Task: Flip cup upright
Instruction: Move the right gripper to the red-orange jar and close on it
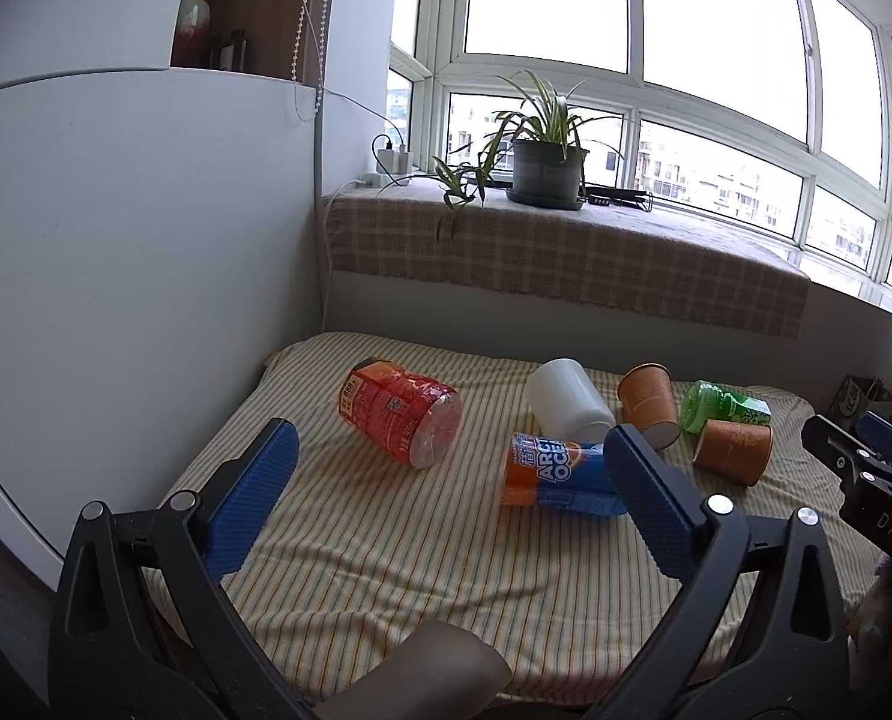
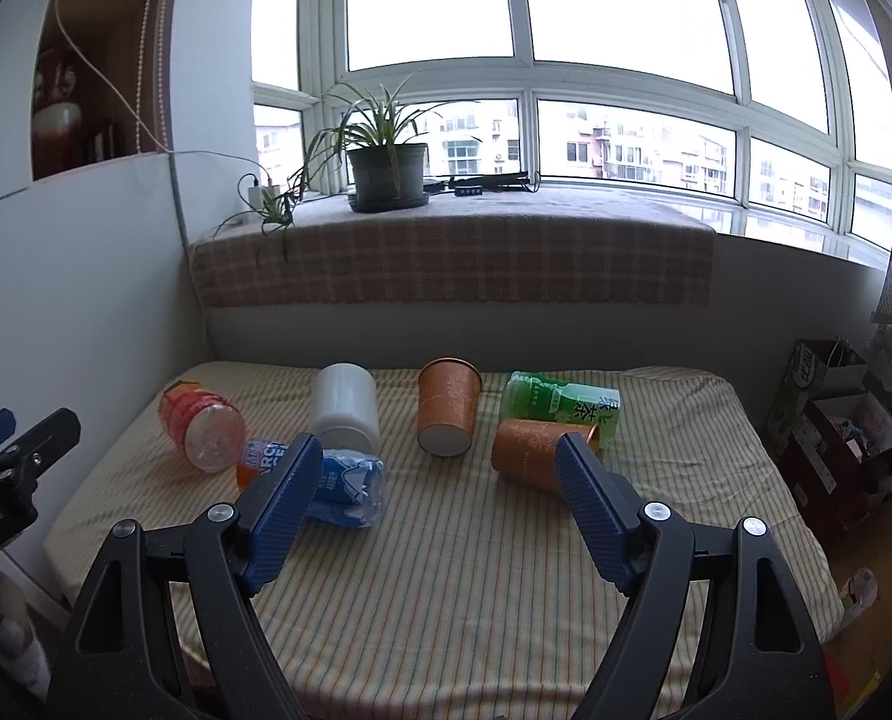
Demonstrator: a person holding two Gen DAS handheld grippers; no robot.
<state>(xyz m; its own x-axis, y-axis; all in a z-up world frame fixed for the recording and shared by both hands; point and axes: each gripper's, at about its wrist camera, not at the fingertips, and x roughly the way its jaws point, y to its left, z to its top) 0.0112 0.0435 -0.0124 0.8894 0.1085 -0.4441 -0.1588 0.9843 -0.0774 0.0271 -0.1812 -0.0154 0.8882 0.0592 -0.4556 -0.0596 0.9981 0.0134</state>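
Two orange paper cups lie on their sides on the striped cloth. One orange cup (image 2: pixel 449 411) (image 1: pixel 650 402) lies with its base toward me. The other orange cup (image 2: pixel 533 453) (image 1: pixel 734 450) lies beside a green tea bottle (image 2: pixel 560 405) (image 1: pixel 725 408). A white cup (image 2: pixel 345 405) (image 1: pixel 566 399) also lies tipped over. My left gripper (image 1: pixel 446 468) is open and empty above the near cloth. My right gripper (image 2: pixel 434 480) is open and empty, short of the orange cups. The right gripper also shows at the right edge of the left wrist view (image 1: pixel 866 456).
A red bottle (image 1: pixel 401 414) (image 2: pixel 203 426) and an orange-blue bottle (image 1: pixel 557 474) (image 2: pixel 326 477) lie on the cloth (image 2: pixel 476 570). A white wall is at left. A checked window sill with a potted plant (image 2: pixel 389 171) is behind. Boxes and bags (image 2: pixel 830 414) stand at right.
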